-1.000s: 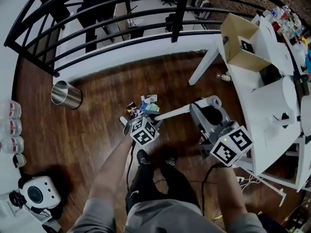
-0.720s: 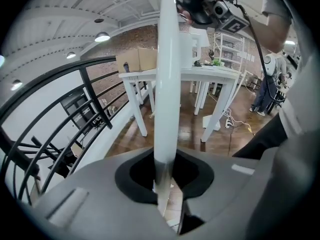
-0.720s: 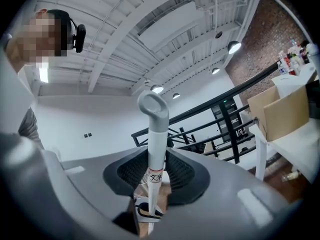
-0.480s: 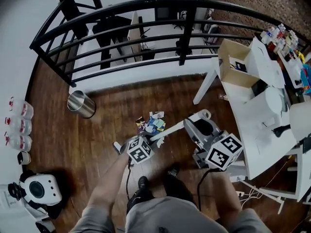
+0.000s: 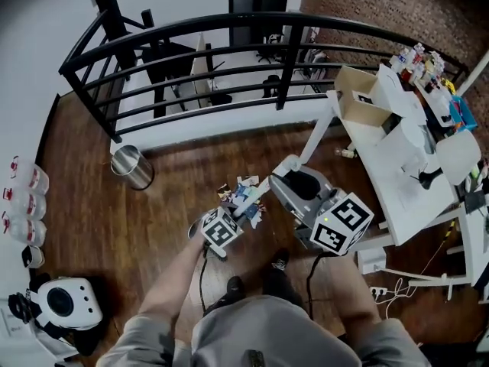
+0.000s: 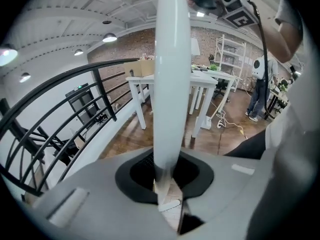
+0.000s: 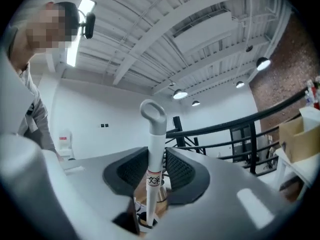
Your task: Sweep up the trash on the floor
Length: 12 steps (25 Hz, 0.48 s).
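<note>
A wood floor (image 5: 114,228) runs between a black railing (image 5: 191,33) and a white surface (image 5: 405,189), with a steel bin (image 5: 131,167) standing near the railing. Both tongs are clenched on one white handle (image 6: 172,84): the left tongs (image 6: 167,184) lower down, the right tongs (image 7: 155,179) near its looped end. The trash (image 5: 243,193) lies heaped on the floor just beside the left tongs, well apart from the bin
</note>
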Each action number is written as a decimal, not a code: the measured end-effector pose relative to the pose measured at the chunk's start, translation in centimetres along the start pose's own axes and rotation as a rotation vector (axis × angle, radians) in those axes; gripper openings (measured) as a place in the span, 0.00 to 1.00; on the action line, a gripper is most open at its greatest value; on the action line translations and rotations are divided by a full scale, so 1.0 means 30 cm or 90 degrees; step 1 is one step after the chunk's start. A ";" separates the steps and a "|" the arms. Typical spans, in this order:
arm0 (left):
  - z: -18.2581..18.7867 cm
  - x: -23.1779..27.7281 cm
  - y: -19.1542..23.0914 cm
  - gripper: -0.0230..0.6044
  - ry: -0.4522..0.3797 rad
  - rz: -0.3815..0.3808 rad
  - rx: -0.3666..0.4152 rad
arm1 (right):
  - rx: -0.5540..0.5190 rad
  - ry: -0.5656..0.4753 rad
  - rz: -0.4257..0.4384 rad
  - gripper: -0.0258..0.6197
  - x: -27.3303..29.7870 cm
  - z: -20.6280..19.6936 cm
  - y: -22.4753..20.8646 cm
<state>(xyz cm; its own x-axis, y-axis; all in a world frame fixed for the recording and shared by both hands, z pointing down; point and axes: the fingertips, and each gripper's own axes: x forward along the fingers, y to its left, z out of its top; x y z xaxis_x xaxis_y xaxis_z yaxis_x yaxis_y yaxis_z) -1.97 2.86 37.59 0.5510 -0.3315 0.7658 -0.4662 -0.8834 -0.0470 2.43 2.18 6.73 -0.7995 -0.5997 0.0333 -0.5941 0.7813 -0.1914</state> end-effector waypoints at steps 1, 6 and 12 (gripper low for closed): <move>-0.004 -0.031 0.005 0.12 -0.004 0.004 -0.004 | -0.018 -0.004 0.006 0.21 0.015 0.025 0.050; 0.013 -0.165 0.049 0.12 -0.024 0.047 -0.042 | -0.058 -0.036 0.027 0.24 0.056 0.139 0.214; -0.054 -0.252 0.137 0.12 -0.008 0.112 -0.126 | -0.084 -0.079 -0.002 0.23 -0.014 0.243 0.239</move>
<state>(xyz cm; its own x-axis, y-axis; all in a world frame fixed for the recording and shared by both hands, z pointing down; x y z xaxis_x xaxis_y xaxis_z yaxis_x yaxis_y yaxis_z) -9.17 2.26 32.65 0.4579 -0.4795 0.7486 -0.6810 -0.7305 -0.0514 -0.85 6.78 -1.81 -0.7855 -0.6125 -0.0888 -0.6094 0.7905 -0.0612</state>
